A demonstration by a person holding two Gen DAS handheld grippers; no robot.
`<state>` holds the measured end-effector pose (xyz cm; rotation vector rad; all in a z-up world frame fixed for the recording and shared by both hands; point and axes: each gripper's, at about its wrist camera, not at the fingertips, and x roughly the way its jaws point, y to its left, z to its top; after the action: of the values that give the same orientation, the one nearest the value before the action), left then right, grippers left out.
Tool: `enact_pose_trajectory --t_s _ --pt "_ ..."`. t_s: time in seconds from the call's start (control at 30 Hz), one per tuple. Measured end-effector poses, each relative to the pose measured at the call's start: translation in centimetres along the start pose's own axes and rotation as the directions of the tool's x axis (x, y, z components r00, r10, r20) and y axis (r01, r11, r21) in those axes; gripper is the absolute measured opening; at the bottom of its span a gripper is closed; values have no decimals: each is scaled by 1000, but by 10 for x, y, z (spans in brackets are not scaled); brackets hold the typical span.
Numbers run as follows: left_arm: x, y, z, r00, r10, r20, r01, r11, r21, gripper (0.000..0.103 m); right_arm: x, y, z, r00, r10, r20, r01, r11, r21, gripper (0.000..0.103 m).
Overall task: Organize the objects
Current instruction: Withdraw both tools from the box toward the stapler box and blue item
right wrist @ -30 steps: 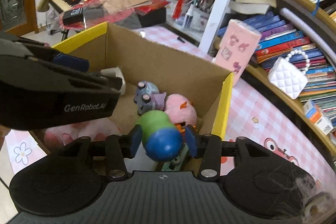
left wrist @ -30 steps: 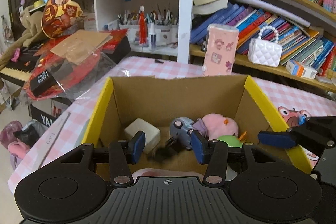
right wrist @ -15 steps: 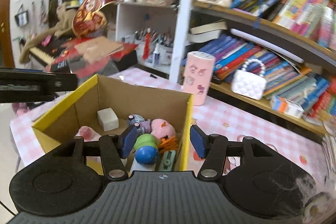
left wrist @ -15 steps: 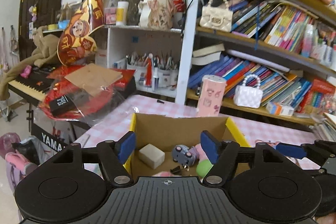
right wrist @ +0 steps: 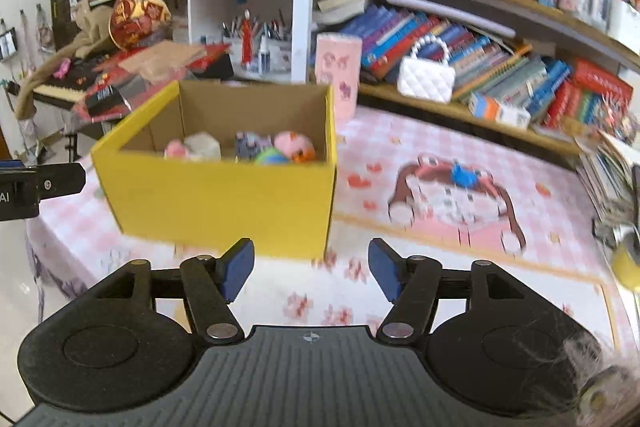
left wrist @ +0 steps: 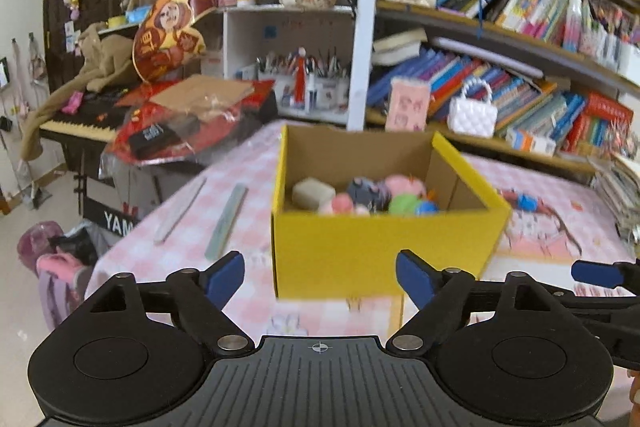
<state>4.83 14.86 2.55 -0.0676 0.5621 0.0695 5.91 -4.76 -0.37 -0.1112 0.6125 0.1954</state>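
Note:
A yellow cardboard box (left wrist: 380, 251) (right wrist: 224, 203) stands on the pink checked tablecloth. Inside it lie a whitish block (left wrist: 312, 191) (right wrist: 202, 147), a grey toy car (left wrist: 366, 189) (right wrist: 248, 143), a pink plush toy (left wrist: 404, 183) (right wrist: 294, 142), a green-and-blue toy (left wrist: 408, 205) (right wrist: 272, 158) and another pink toy (left wrist: 342, 203) (right wrist: 175, 148). My left gripper (left wrist: 320, 281) is open and empty, in front of the box. My right gripper (right wrist: 311, 269) is open and empty, in front of the box's right corner. The right gripper's fingertip (left wrist: 592, 274) shows at the left view's right edge.
A pink canister (right wrist: 338, 71) and a white quilted purse (right wrist: 426, 77) stand behind the box by the bookshelf. Two flat strips (left wrist: 226, 221) lie on the cloth left of the box. A keyboard piano with red packages (left wrist: 160, 131) is at the far left. A cartoon print (right wrist: 452, 199) covers the cloth's right part.
Both grippers pulled back and up out of the box. The right gripper let go of the green-and-blue toy, which now lies in the box. Both stand wider open.

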Motion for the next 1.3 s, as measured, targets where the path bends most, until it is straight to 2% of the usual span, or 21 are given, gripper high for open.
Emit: enact_pose_trajectory --t_s 0.07,0.33,0.6,1.1,1.3 --pt "-4 -3 -9 1000 -3 -16 3 1000 8 90 -5 2 -11 1000 -12 -17 12 1000 2 66" --pt "-13 -14 -36 996 -40 -79 43 999 33 93 -22 -3 -45 995 -76 -70 78 996 34 72" --pt "-10 -41 -49 984 -124 -128 138 985 105 93 -35 -19 -67 981 -157 -115 167 983 79 74" --pt "22 -112 -46 949 -245 -201 283 940 189 94 -36 -81 -77 945 -273 -182 299 944 140 78" --pt "40 -152 -42 938 -258 -231 312 921 235 94 -26 -119 -73 933 -289 -215 325 932 160 78"
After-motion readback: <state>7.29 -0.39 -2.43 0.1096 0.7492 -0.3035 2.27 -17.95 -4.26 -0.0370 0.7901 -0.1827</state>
